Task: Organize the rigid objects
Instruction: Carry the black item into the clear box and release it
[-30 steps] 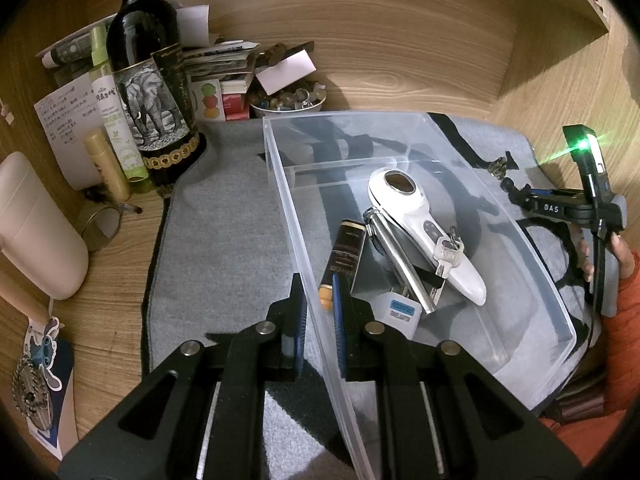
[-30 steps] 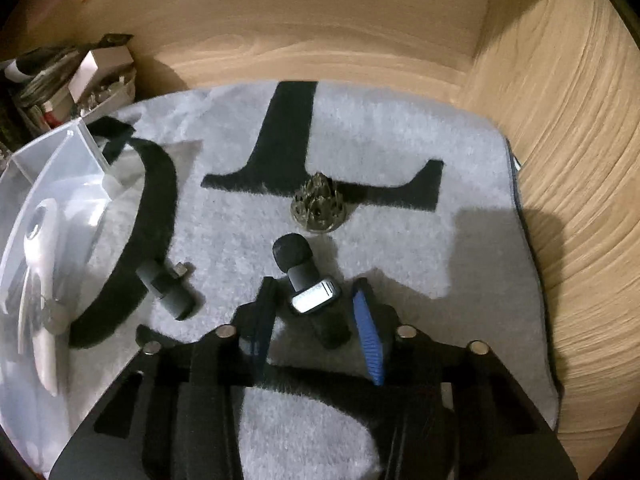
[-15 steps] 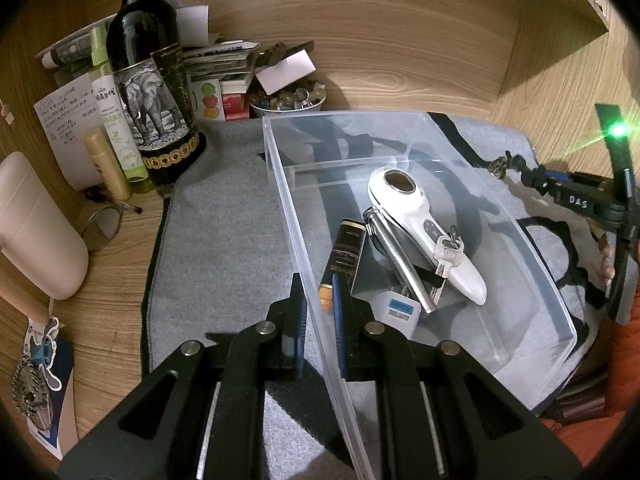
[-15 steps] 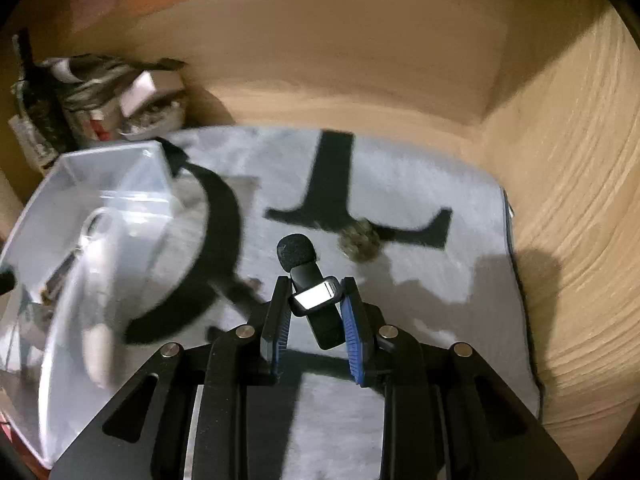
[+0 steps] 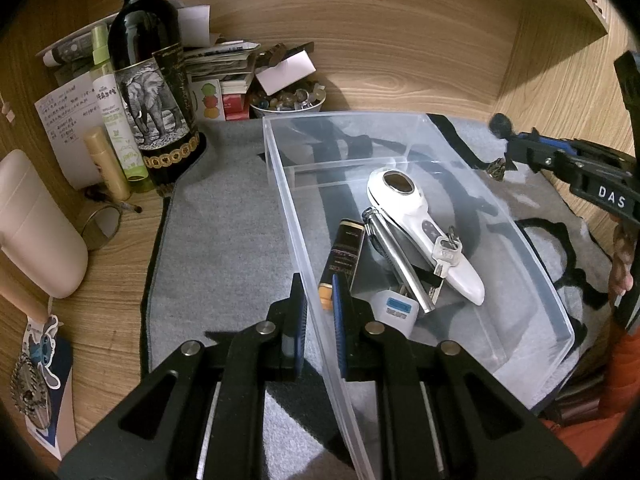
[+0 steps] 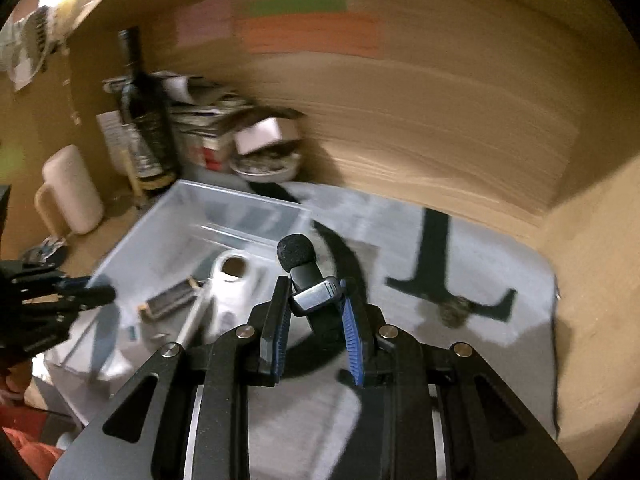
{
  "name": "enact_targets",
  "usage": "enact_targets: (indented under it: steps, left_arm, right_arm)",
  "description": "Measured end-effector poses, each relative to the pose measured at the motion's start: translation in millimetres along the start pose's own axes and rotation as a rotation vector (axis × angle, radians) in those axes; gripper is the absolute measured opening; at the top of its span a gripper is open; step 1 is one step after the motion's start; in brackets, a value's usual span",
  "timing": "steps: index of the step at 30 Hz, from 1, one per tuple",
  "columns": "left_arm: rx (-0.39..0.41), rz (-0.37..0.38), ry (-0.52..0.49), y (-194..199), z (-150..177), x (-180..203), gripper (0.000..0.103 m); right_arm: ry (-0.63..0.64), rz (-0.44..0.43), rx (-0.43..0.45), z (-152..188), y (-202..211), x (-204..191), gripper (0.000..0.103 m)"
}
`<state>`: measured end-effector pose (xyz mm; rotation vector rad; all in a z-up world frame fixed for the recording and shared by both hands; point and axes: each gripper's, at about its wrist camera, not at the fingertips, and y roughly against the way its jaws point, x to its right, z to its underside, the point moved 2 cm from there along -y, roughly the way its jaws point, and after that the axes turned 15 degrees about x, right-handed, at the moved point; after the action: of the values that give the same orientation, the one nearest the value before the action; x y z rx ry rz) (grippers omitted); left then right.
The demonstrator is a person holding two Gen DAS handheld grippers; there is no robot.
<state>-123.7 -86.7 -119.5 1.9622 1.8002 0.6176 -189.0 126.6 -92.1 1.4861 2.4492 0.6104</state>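
A clear plastic bin (image 5: 420, 120) stands on the grey mat and holds a white handheld device (image 5: 404, 208), a silver tube (image 5: 394, 256), a black-and-gold box (image 5: 344, 256), a key (image 5: 444, 254) and a small white-blue case (image 5: 394, 308). My left gripper (image 5: 318, 284) is shut on the bin's near wall. My right gripper (image 6: 316, 292) is shut on a small black microphone (image 6: 296, 252) with a foam head and a silver clip, held in the air above the mat beside the bin (image 6: 240, 204). In the left wrist view this gripper (image 5: 520, 148) hangs by the bin's far right corner.
A small spiky metal ornament (image 6: 454, 312) lies on the mat at the right. A wine bottle (image 5: 148, 80), a spray bottle (image 5: 116, 120), stacked papers and a bowl of stones (image 5: 288, 100) crowd the back left corner. A cream jug (image 5: 36, 228) stands at the left. Wooden walls enclose the back and right.
My right gripper shut on the microphone, lifted it off the mat and swung left toward the bin. My left gripper kept its hold on the bin wall.
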Motion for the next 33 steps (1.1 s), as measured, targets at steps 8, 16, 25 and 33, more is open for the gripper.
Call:
enact_targets:
  steps: [8, 16, 25, 33]
  left_arm:
    - [-0.001, 0.003, -0.001, 1, -1, 2, 0.013]
    - [0.001, 0.003, 0.001, 1, -1, 2, 0.013]
    - [0.002, 0.004, 0.001, 1, -1, 3, 0.013]
    - [-0.001, 0.006, 0.006, 0, -1, 4, 0.013]
  right_arm:
    - [0.004, -0.125, -0.038, 8, -18, -39, 0.022]
    - [0.049, -0.164, -0.107, 18, -38, -68, 0.022]
    - [0.07, -0.121, -0.064, 10, -21, -62, 0.046]
    - [0.026, 0.001, -0.005, 3, 5, -23, 0.064]
